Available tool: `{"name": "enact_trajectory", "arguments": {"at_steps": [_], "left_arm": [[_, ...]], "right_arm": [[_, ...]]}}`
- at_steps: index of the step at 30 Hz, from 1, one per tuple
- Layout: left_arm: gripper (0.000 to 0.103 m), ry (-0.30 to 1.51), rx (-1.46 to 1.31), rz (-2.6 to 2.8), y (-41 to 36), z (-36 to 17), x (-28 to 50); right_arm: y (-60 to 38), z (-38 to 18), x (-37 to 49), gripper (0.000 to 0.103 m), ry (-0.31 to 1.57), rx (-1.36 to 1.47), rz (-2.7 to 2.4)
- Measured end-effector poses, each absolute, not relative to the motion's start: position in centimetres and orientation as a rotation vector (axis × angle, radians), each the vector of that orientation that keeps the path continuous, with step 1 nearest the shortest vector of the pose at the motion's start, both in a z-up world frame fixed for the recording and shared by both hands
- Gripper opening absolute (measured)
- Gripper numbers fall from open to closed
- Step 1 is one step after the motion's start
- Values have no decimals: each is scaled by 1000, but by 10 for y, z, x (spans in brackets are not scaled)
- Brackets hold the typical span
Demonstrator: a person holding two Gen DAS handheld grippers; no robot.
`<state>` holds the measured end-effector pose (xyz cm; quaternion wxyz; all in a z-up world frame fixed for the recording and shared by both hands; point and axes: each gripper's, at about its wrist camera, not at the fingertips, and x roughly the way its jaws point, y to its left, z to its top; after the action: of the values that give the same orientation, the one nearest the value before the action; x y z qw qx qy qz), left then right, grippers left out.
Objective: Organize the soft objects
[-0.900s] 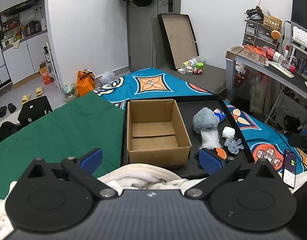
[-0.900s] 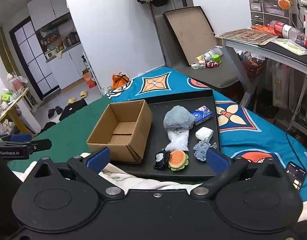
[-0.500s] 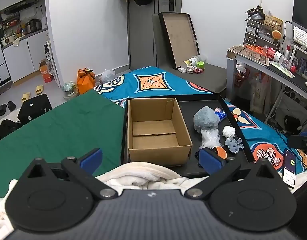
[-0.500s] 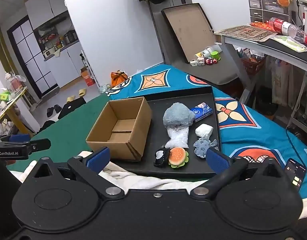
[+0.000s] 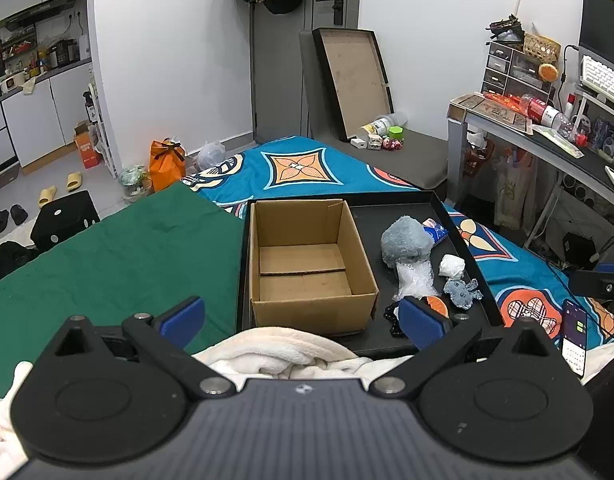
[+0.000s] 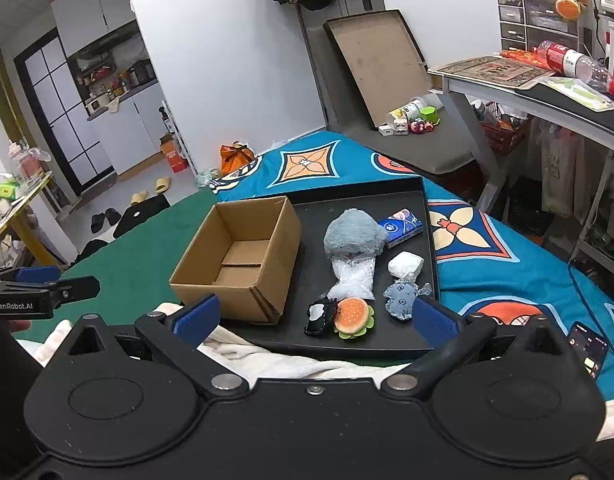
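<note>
An empty cardboard box (image 5: 307, 264) (image 6: 243, 260) stands on the left of a black tray (image 5: 463, 236) (image 6: 311, 216). Right of it lie a grey fluffy plush (image 5: 405, 238) (image 6: 353, 234), a clear plastic bag (image 5: 415, 280) (image 6: 355, 276), a white wad (image 5: 451, 266) (image 6: 405, 264), a grey octopus plush (image 5: 463, 292) (image 6: 403, 296), a burger plush (image 6: 353, 316), a black-and-white plush (image 6: 321, 314) and a blue packet (image 6: 401, 226). My left gripper (image 5: 301, 318) is open and empty, short of the box. My right gripper (image 6: 315, 316) is open and empty, near the tray's front edge.
The tray rests on a bed with a blue patterned cover (image 5: 299, 168) and a green blanket (image 5: 107, 260). A cream cloth (image 5: 275, 352) lies just under both grippers. A phone (image 5: 575, 332) lies at the right. A desk (image 5: 547, 136) stands beyond the bed.
Both grippers have shifted only slightly; the tray and box sit a little lower in the right wrist view. Nothing on the tray has moved.
</note>
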<state>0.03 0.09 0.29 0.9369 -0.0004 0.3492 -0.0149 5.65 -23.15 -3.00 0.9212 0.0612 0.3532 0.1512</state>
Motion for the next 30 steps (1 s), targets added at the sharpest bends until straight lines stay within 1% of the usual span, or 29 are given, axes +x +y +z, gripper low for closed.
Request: {"name": "enact_trajectory", "arguments": {"at_steps": [30], "left_arm": [[102,689,-6,-26,4,10,-4]], "right_arm": [[-226,-22,56,103,696,101,331]]}}
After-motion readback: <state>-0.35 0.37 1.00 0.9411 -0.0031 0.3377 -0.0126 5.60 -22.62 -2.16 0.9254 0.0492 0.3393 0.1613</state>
